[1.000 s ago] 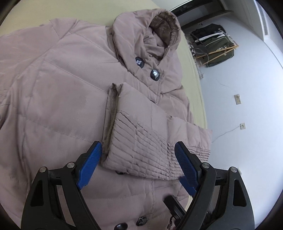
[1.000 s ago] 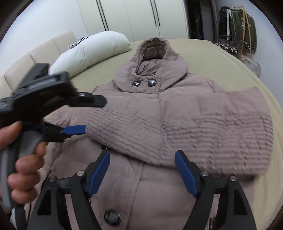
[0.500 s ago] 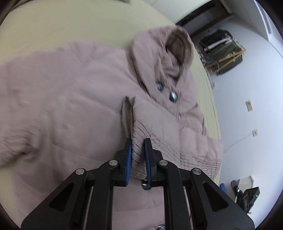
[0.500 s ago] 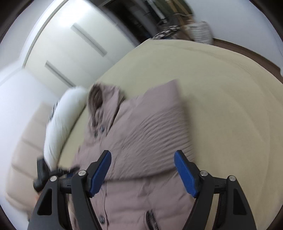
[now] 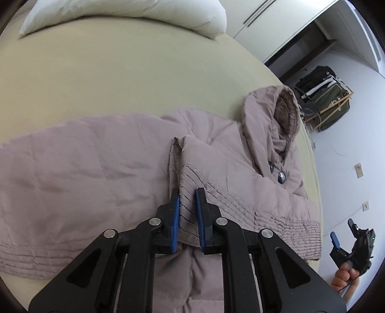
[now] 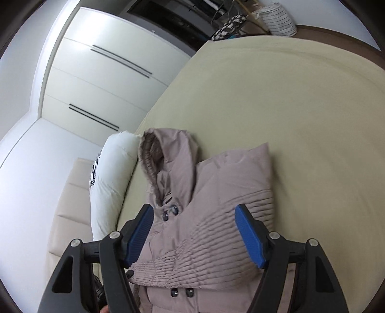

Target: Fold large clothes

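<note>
- Left wrist view: a second ago the left gripper (image 5: 187,211) stood wide open over the cuff (image 5: 190,192) of the sleeve folded across the coat (image 5: 79,173); now its jaws are clamped onto that cuff, the ribbed fabric bunched between the blue pads.
- The view has swung as well, so that the pillow (image 5: 134,14) at the head of the bed (image 5: 108,79) now shows. I judge the cuff is being carried to reset or tighten the sleeve fold.
- The coat lies face up on the bed, hood (image 5: 276,115) to the right; its other sleeve lies stretched out to the left.
- At the lower right edge a hand (image 5: 346,277) grips the right gripper (image 5: 341,240), clear of the cloth.
- Right wrist view: the picture has rolled sharply since a second ago, so the wardrobe (image 6: 105,79) now leans at a slant.
- The right gripper (image 6: 195,233) has its jaws wide apart but closing, with nothing pinched; the folded sleeve (image 6: 216,231) lies beyond and below them, untouched as far as I can tell.
- The coat (image 6: 228,183) lies on the bed (image 6: 288,108), hood (image 6: 166,154) toward the pillow (image 6: 113,173).
</note>
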Demonstrator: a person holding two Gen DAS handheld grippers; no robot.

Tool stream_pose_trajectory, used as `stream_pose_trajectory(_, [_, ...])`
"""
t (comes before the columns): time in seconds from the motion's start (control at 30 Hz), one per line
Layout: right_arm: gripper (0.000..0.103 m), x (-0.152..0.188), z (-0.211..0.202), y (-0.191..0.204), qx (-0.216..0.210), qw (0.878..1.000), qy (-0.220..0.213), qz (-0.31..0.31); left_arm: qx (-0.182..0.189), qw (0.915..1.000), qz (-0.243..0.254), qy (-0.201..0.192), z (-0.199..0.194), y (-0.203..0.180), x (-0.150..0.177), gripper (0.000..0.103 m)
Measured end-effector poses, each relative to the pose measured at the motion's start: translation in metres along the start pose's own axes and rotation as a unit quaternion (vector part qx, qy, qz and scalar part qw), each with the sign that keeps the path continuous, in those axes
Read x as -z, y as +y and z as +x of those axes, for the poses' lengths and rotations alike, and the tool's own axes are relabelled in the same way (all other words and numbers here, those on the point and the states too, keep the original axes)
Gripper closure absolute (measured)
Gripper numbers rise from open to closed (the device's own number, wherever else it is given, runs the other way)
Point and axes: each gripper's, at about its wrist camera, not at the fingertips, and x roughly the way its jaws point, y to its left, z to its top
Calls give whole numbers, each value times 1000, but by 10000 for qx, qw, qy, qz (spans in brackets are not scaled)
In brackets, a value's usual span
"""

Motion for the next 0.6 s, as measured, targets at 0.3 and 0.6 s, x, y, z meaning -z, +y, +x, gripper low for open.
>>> stream_pose_trajectory(0.3, [21,87,-24,-49,-916,9818,281,1642,34,10000,50,17,-3,7,-5,92])
stream_pose_trajectory(0.6, [21,84,30,-85,-1251,9520,-34,2795,-55,10000,52,9,-7,0,-6,92])
